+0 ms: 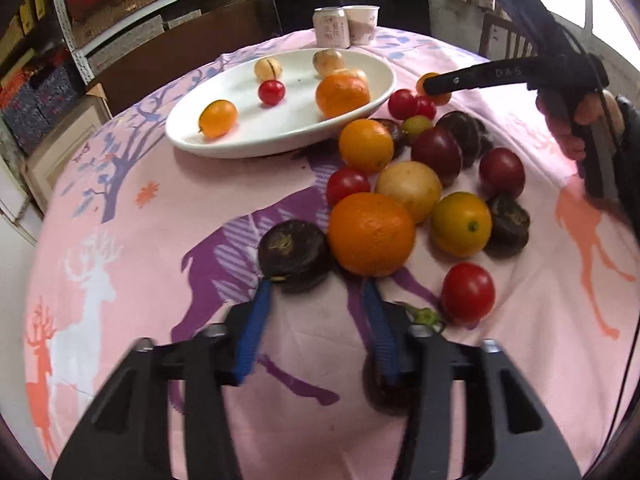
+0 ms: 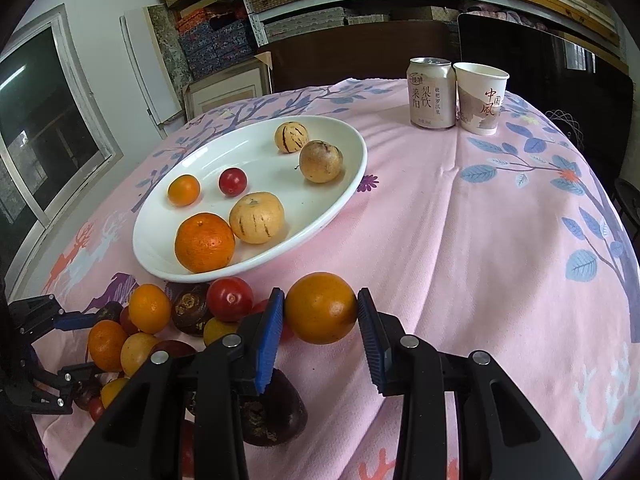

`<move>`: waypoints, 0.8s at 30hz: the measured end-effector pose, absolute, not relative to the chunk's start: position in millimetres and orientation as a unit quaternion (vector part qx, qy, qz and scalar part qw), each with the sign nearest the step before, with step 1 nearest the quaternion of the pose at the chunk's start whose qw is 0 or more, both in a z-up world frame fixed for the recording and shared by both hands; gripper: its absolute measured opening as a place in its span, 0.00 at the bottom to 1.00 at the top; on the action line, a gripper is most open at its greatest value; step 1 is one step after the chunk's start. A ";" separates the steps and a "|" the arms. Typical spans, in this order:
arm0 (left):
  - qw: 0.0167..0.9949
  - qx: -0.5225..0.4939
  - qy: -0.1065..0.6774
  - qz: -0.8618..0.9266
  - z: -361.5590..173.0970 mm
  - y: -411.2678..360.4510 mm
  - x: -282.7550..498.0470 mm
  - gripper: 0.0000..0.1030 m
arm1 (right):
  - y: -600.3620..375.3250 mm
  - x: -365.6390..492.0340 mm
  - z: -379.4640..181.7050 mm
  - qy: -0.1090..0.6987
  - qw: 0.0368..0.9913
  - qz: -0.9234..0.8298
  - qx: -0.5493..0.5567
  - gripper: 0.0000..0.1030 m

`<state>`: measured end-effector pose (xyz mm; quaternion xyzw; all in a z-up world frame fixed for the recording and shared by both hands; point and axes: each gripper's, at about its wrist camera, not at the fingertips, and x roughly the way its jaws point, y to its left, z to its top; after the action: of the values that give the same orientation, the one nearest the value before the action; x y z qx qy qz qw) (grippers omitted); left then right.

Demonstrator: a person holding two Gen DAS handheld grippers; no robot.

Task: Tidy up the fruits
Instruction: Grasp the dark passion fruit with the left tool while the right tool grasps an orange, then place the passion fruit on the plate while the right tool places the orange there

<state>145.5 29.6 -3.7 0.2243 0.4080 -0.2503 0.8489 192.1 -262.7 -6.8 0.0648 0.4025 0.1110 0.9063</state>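
A white oval plate (image 1: 304, 96) (image 2: 280, 176) holds an orange, a small orange fruit, a cherry tomato and pale striped fruits. Beside it on the pink cloth lies a pile of oranges, tomatoes and dark purple fruits. My right gripper (image 2: 320, 300) is shut on a small orange fruit (image 2: 320, 308) just off the plate's near rim; one of its fingers (image 1: 480, 76) shows in the left wrist view. My left gripper (image 1: 316, 286) stands open with nothing between its pads, its tips just short of a big orange (image 1: 372, 234) and a dark purple fruit (image 1: 294, 256).
A drink can (image 2: 432, 94) and a paper cup (image 2: 480, 98) stand at the table's far side. A hand (image 1: 560, 128) grips the right gripper's handle. Shelves of boxes and a dark chair back lie beyond the table. Bare pink cloth spreads right of the plate.
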 end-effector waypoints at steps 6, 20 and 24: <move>0.852 0.214 0.411 -0.245 -3.9 35.2 162.8 0.51 | -262.0 191.3 -6.9 0.401 0.907 0.114 0.066 0.37; 0.863 0.151 0.417 -0.241 -5.0 31.9 180.0 0.39 | -262.0 190.5 -7.1 0.402 0.907 0.111 0.065 0.37; 0.881 0.160 0.390 -0.215 0.0 29.2 172.2 0.39 | -262.3 190.6 -6.6 0.402 0.907 0.111 0.066 0.37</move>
<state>172.2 29.2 0.0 0.1603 0.3902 -0.2155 0.8807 190.6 -262.3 -6.6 0.0662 0.4017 0.1112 0.9066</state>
